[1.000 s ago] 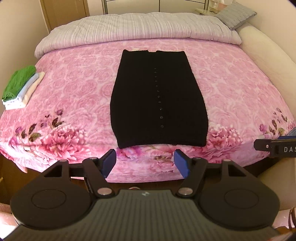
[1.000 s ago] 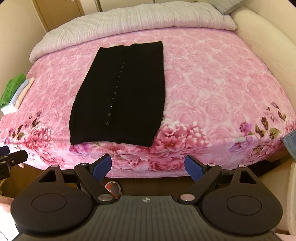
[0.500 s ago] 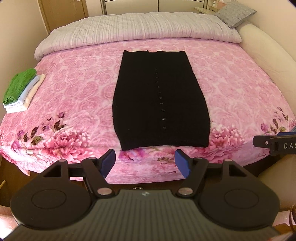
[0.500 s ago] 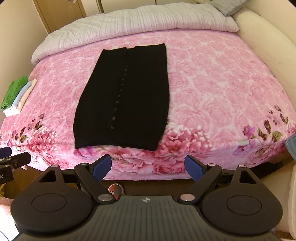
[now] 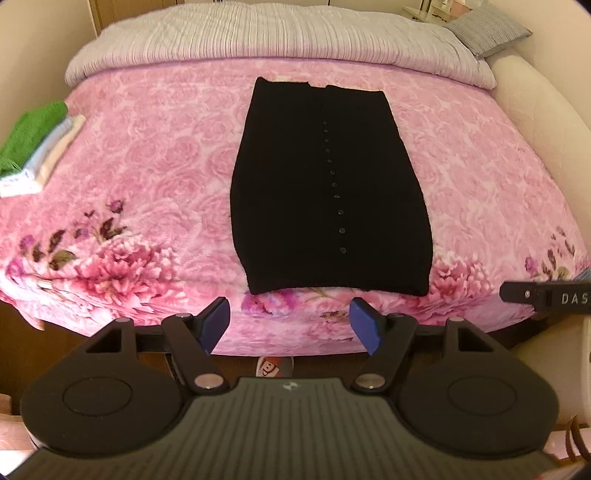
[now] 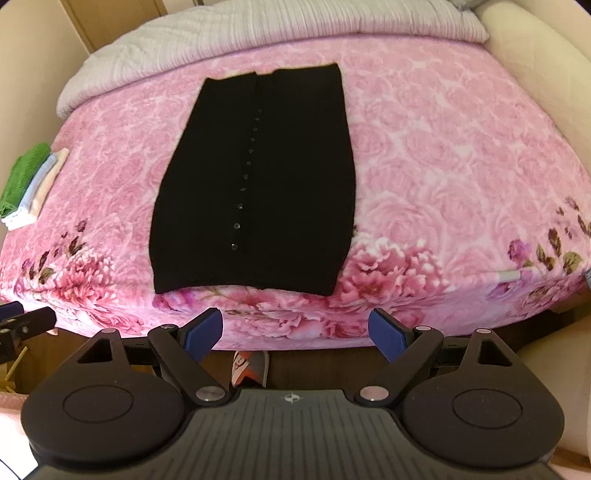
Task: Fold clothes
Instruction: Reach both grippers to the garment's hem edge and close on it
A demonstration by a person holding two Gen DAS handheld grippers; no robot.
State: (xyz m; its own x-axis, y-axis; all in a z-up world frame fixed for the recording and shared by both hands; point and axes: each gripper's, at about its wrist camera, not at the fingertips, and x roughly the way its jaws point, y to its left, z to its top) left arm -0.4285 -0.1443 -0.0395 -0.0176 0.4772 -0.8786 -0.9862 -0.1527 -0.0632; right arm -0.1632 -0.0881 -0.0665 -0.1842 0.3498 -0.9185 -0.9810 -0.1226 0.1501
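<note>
left gripper [image 5: 289,322]: nearest thing in its view, blue pads spread, nothing between them; hangs off the foot edge of the bed, not touching it.
right gripper [image 6: 296,332]: same posture, pads spread wide and empty, off the foot edge; its black tip pokes into the left wrist view at the right border, level with the mattress edge.
floor gap: strip of dark floor between both grippers and the bed; a slipper with a cartoon print [image 5: 274,366] lies there, partly under the bed edge, just behind the pads.
bed foot edge [image 5: 147,317]: pink floral blanket rolls over and down; the big flower print marks the drop.
black garment [image 5: 327,192]: lies flat on the blanket, already folded into a long narrow panel, button row running near to far. Near hem sits right at the foot edge, far end stops short of the grey duvet. In the left wrist view it is about centred, in the right wrist view it is left of centre.
open room: bare blanket on both sides of the garment, wider on the right side; nothing rests on the garment.
folded stack [image 5: 35,147]: green piece on top of pale blue and cream ones, at the left edge of the bed, well apart from the garment.
grey duvet [image 5: 280,33]: bunched across the far end.
pillow [image 5: 487,31]: grey check, far right corner.
right edge: cream padded frame [image 5: 543,122] runs along the bed side.
</note>
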